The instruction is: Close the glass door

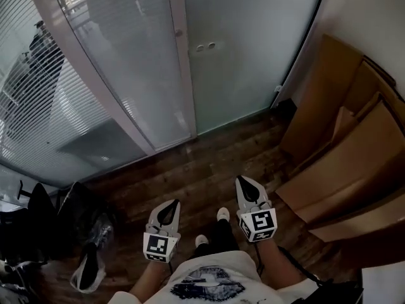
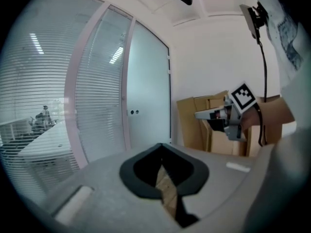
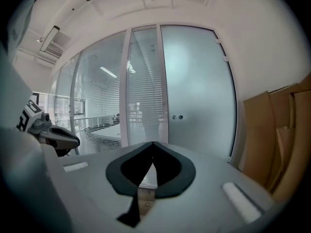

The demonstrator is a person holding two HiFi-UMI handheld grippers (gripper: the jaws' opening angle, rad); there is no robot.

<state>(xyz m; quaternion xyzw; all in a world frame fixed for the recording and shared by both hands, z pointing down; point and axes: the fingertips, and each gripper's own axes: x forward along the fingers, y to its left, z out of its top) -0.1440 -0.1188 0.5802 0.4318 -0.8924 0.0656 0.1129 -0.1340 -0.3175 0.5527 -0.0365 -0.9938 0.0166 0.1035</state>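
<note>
Left gripper (image 1: 172,203) and right gripper (image 1: 244,181), both pressed together and empty, hang low over the wooden floor (image 1: 202,170). Frosted glass door (image 1: 253,56) stands ahead, well apart. Best pushed steadily beside its lock fittings (image 1: 205,46).

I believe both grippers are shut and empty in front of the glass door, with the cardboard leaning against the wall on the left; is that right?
Not quite: the cardboard leans against the wall on the right, as the head view shows. The left gripper and right gripper are indeed shut and empty in front of the glass door.
</note>
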